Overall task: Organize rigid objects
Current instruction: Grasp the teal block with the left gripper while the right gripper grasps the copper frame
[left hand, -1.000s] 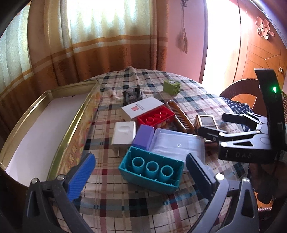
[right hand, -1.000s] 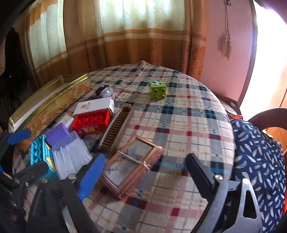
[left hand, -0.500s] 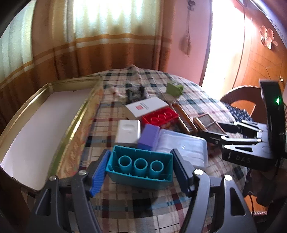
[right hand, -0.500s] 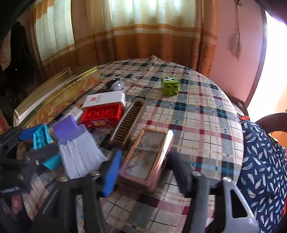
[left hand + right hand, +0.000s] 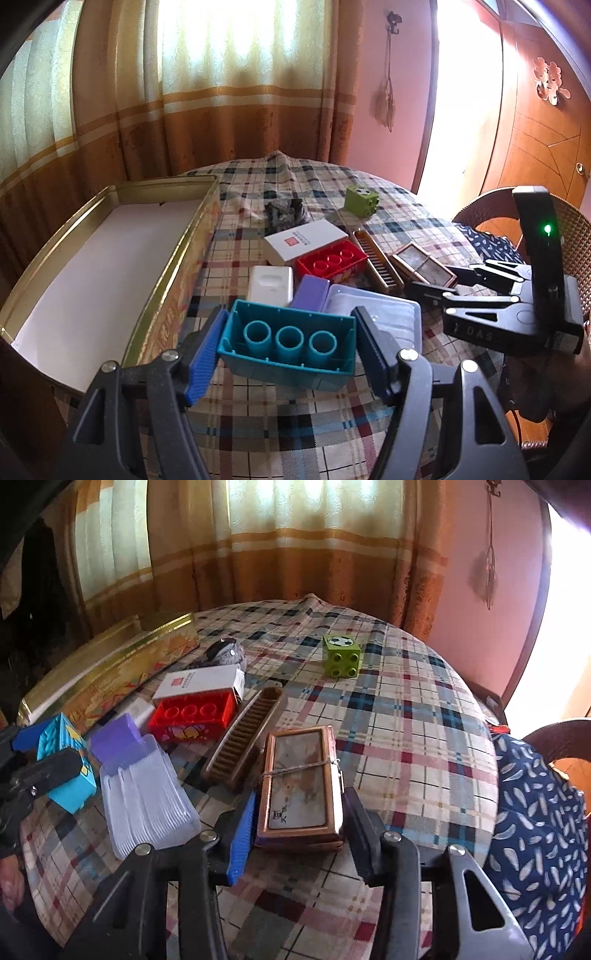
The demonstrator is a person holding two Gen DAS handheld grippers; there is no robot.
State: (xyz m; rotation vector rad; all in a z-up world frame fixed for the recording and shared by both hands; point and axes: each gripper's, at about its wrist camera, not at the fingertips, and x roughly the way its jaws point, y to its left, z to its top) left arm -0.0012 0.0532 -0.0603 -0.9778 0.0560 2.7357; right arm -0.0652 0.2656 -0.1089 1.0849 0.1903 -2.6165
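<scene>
While gold tin [image 5: 110, 266] sits bare, sorting's barely begun | L view: left hand-held gripper [image 5: 288, 341] clamped on teal plastic brick [image 5: 291, 343], hollow w/ 3 tubes, on plaid worktop [image 5: 258, 435] nr tin | R view: right hand-held gripper [image 5: 297, 821] jaws closing on flat copper-framed box [image 5: 301, 782], string-tied; rest still loose.

A home room: draped curtains [image 5: 229, 110], plaid-clothed round table [image 5: 406, 716], wooden door [image 5: 535, 140].
</scene>
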